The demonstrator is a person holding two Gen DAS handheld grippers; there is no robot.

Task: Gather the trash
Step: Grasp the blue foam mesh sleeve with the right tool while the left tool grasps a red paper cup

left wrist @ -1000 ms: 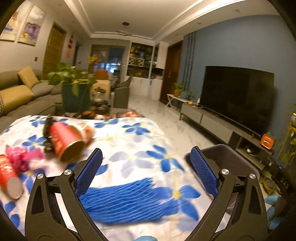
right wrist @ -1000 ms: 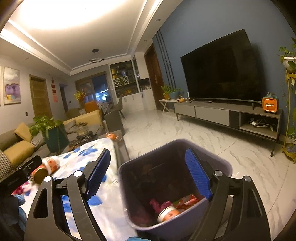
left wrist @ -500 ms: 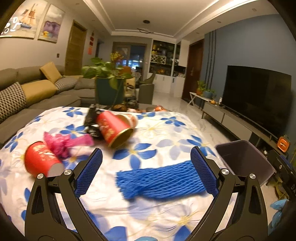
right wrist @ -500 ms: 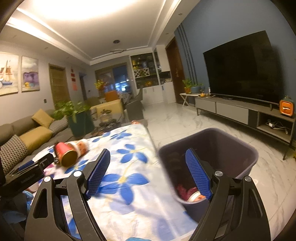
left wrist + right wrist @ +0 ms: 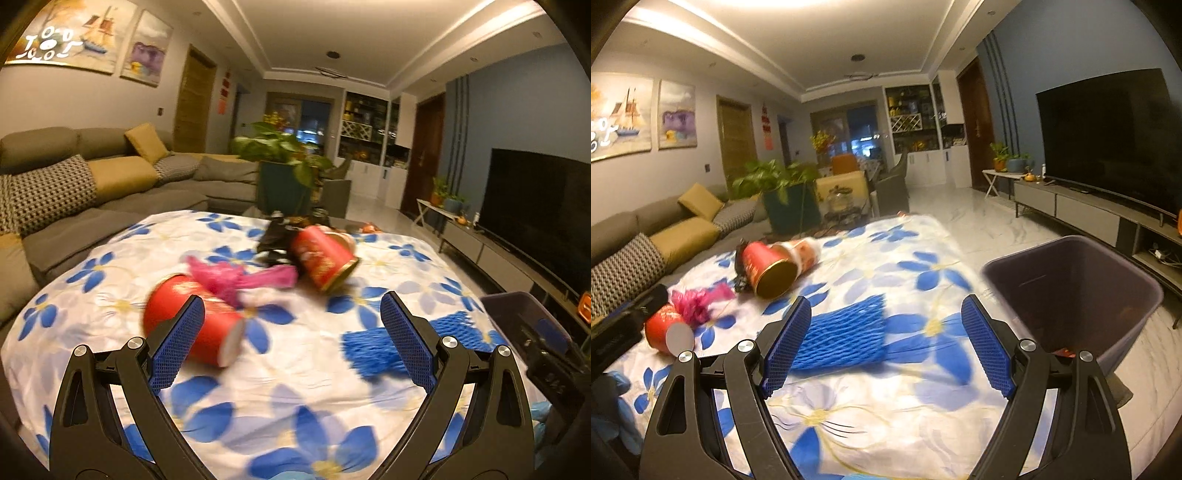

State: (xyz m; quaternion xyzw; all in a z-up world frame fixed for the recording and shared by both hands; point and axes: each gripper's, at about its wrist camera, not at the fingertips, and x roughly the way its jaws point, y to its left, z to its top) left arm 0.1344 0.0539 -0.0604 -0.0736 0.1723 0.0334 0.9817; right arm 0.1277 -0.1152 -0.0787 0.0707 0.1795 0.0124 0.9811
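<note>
Table [image 5: 923,413] under a blue-flowered cloth took up most of both views and serves as the landmark. Off its right edge, on the floor, stood the dark trash bin [image 5: 1108,295], mouth up, likely parked there for short drops; some scraps showed low inside. On the table, toward the right edge, lay a flat blue foam net [image 5: 846,338]. Toward the left, a red cup [image 5: 192,332] on its side; further back, a second red cup [image 5: 323,258] tipped over, gold mouth showing, against a dark wrapper I couldn't identify. Pink foam scrap [image 5: 240,278] lay between the cups. Left tongs [image 5: 291,343] hovered over the table near the first cup, spread wide, holding nothing. Right tongs [image 5: 886,347] likewise wide and empty, above the blue net, probably lined up for it.
</note>
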